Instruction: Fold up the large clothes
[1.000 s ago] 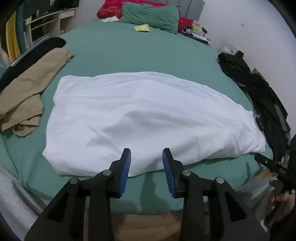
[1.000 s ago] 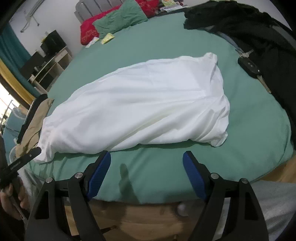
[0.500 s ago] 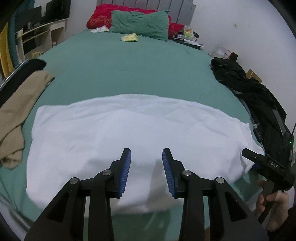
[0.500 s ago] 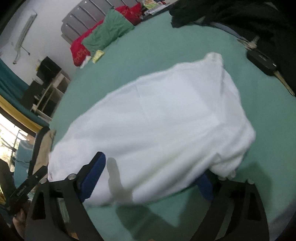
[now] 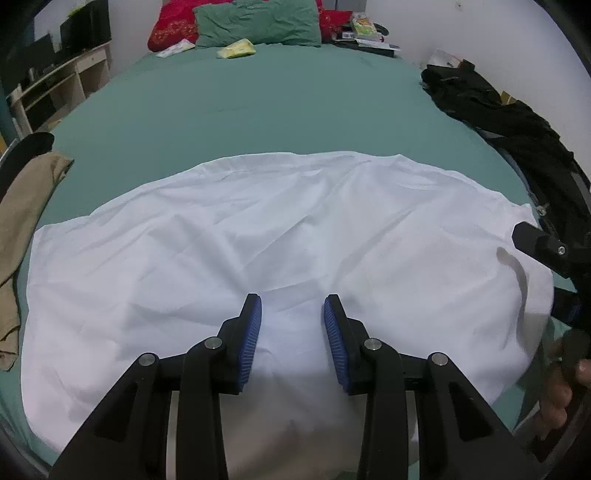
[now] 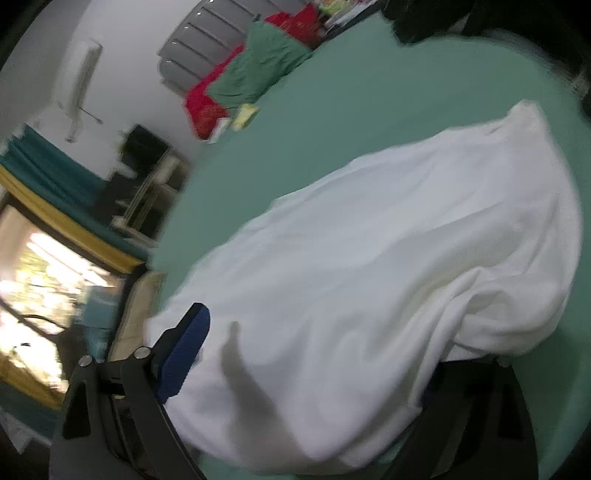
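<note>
The white garment lies spread across the near half of the bed, which is covered in a green sheet, its long side running left to right. The left claw hangs over the garment's near middle with its blue-padded fingers parted and nothing between them; white cloth shows in the gap beneath, and whether the tips touch it cannot be told. The right claw is at the garment's right end, fingers spread wide; in the blurred right wrist view the left finger stands clear against the cloth while the other is hidden under the draped edge, so the garment lies across the gap. Whether it grips anything cannot be told. A tan garment lies at the bed's left edge, dark clothing along the right, and green and red pillows at the head.
</note>
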`<state>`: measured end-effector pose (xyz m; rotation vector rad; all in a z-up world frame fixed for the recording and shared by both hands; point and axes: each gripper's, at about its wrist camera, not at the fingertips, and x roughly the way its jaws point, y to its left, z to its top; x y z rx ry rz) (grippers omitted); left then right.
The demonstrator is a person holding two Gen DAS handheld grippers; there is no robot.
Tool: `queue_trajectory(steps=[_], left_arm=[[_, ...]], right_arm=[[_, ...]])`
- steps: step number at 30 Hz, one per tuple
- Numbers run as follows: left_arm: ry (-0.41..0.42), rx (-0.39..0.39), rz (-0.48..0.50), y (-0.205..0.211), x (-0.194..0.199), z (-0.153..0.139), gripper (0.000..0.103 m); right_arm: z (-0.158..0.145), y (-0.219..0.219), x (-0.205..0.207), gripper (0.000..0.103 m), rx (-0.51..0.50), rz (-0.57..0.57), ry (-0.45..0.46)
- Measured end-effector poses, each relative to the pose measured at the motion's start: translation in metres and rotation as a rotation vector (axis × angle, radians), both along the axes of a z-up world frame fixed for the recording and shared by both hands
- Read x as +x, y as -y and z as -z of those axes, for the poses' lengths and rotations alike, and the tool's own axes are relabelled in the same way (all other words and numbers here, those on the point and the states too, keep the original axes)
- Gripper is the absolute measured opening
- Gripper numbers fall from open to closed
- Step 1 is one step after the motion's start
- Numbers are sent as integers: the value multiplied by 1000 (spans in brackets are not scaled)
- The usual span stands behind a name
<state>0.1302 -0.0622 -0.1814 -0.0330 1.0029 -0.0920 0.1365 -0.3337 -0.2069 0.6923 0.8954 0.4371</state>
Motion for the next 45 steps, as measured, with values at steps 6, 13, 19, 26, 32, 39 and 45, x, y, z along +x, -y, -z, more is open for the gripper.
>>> queue_trajectory(steps=[6, 13, 19, 26, 32, 39, 45], left_arm=[[-4, -29, -7, -7, 0, -1, 37], [-14, -42, 9, -8, 3, 0, 37], [-90, -186, 38, -38, 12, -12, 37], [8, -222, 2, -125, -14, -63, 37], [56, -145, -123, -219, -41, -70, 37], [41, -203, -262, -299, -52, -59, 37], [65, -230, -322, -333, -57, -61, 37]], right_arm=[[-17, -28, 0, 19, -97, -74, 49], [-60, -62, 2, 16, -198, -110, 137], [-92, -100, 6, 15, -291, -160, 191], [-115, -179, 8, 15, -425, -271, 233], [-101, -256, 0, 16, -510, -410, 238], [-66, -343, -16, 16, -580, -608, 195], [-38, -400, -40, 51, -539, -912, 133]])
